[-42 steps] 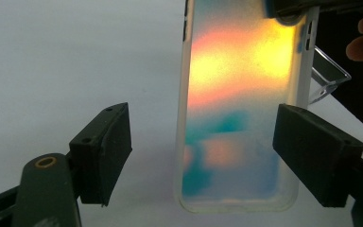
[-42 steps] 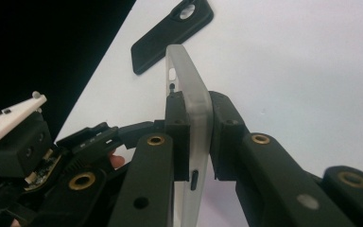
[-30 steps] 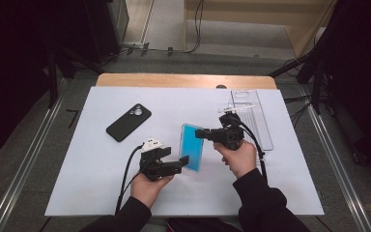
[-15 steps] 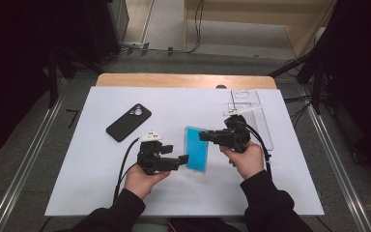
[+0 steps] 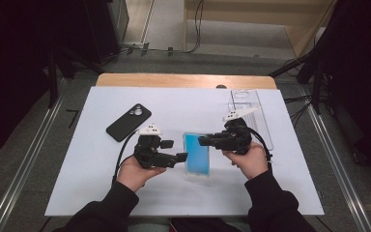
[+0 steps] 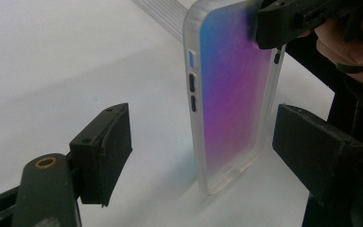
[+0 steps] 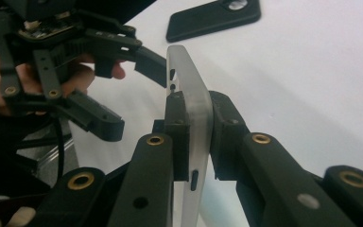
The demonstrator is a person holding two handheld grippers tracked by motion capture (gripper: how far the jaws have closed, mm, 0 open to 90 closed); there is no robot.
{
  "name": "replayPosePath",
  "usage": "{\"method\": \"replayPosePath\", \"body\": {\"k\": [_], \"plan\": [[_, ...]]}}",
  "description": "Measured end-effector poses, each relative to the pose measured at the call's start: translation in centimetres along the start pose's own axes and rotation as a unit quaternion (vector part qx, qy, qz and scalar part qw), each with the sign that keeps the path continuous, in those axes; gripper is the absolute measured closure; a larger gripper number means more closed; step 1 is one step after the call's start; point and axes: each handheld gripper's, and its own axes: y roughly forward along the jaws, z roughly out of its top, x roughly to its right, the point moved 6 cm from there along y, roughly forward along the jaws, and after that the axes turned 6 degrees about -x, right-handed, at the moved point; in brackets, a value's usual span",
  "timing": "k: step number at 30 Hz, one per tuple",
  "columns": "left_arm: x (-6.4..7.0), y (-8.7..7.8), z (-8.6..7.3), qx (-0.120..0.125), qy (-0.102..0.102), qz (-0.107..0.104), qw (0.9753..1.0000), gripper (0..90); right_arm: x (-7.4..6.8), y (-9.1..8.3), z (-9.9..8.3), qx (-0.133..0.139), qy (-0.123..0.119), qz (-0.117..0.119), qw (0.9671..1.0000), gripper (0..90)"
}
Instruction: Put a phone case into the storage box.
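A translucent phone case (image 5: pixel 196 157) with a blue-to-purple back is propped up at the table's middle, its lower end on the white surface. My right gripper (image 5: pixel 204 141) is shut on its upper rim; in the right gripper view the pads (image 7: pixel 177 137) pinch the frosted edge of the case (image 7: pixel 189 80). My left gripper (image 5: pixel 182 157) is open beside the case's left edge. In the left gripper view its jaws stand wide on either side of the case (image 6: pixel 231 90), touching nothing, with my left gripper (image 6: pixel 203 142) centred on the case's lower half. A black phone (image 5: pixel 128 122) lies face down at the left.
A clear plastic box (image 5: pixel 249 111) lies at the back right of the white table top (image 5: pixel 77 183). The black phone (image 7: pixel 212 16) lies beyond the case in the right gripper view. Cables trail from both grippers toward the person's sleeves.
The right gripper carried the case a little right and toward the person. The left gripper moved up to the case and now straddles it.
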Motion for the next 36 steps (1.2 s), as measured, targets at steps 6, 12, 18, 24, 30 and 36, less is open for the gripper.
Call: {"method": "replayPosePath", "body": {"k": [6, 12, 18, 24, 30, 36], "plan": [[0.4, -0.4, 0.2, -0.008, 0.032, -0.009, 0.9994, 20.9, -0.6, -0.2, 0.0, -0.005, -0.028, 0.022, 0.9993, 77.5], [0.7, -0.5, 0.3, -0.027, 0.026, -0.029, 0.9989, 21.0, -1.1, -0.3, 0.0, -0.008, -0.046, 0.039, 0.9981, 77.6], [1.0, -0.8, 0.5, -0.031, 0.035, -0.041, 0.9981, 21.4, -1.4, -0.3, 0.0, -0.007, -0.057, 0.058, 0.9967, 77.5], [1.4, -1.3, 0.7, -0.028, 0.045, -0.054, 0.9972, 31.8, -1.7, -0.1, -0.1, -0.014, -0.065, 0.072, 0.9952, 77.4], [1.9, -1.6, 1.0, -0.027, 0.070, -0.053, 0.9958, 38.9, -2.0, 0.2, -0.2, -0.021, -0.084, 0.082, 0.9929, 77.5], [1.8, -1.7, 0.9, -0.047, 0.075, -0.066, 0.9938, 47.0, -2.5, 0.2, -0.2, -0.018, -0.094, 0.102, 0.9902, 77.5]]}}
